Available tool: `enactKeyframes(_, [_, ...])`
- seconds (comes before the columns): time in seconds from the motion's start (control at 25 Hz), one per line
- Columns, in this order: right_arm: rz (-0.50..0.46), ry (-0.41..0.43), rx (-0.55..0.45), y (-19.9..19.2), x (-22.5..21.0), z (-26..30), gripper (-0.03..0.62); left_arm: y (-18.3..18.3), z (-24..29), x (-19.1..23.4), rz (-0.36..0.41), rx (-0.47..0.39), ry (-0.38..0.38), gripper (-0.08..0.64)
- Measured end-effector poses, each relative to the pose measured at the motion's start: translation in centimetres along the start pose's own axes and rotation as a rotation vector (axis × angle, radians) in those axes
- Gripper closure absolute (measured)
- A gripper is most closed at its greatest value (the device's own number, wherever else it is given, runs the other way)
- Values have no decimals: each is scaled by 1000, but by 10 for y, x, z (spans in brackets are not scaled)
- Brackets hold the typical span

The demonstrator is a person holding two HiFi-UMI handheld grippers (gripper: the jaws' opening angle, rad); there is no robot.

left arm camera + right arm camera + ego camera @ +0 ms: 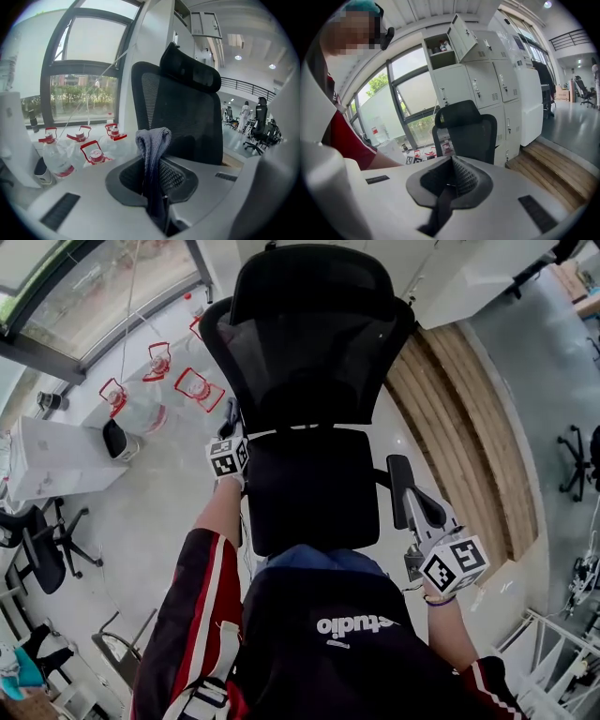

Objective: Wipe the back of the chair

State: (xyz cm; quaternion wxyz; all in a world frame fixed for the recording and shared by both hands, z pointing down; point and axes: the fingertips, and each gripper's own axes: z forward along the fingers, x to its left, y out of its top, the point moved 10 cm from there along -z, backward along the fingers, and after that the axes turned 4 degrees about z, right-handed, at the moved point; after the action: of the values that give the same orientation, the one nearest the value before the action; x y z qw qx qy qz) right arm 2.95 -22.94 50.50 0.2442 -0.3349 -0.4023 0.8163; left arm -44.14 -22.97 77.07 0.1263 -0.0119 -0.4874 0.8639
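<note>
A black office chair with a mesh back (305,348) and headrest stands before me, its seat (314,488) facing me. My left gripper (229,427) sits at the seat's left edge, below the back, shut on a grey cloth (153,145) that sticks up folded between the jaws. In the left gripper view the chair back (190,117) rises just behind the cloth. My right gripper (424,512) hangs by the chair's right armrest (400,479), shut with nothing in it. The right gripper view shows the chair (465,131) farther off.
Several large water bottles (155,395) with red handles stand on the floor to the left by the window. A wooden step (469,427) runs along the right. White cabinets (487,89) stand behind the chair. Other office chairs (37,549) and a white box (56,460) are at far left.
</note>
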Motion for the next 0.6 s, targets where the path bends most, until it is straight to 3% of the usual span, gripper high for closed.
enactKeyframes(0.32, [10,-20,-5,1,4,-9,578,-5,24,-20,-30,52,27,505])
enactKeyframes(0.6, [42,-58,-8,-9,-13,-24,578,4,54,-62,18,55,-38,505])
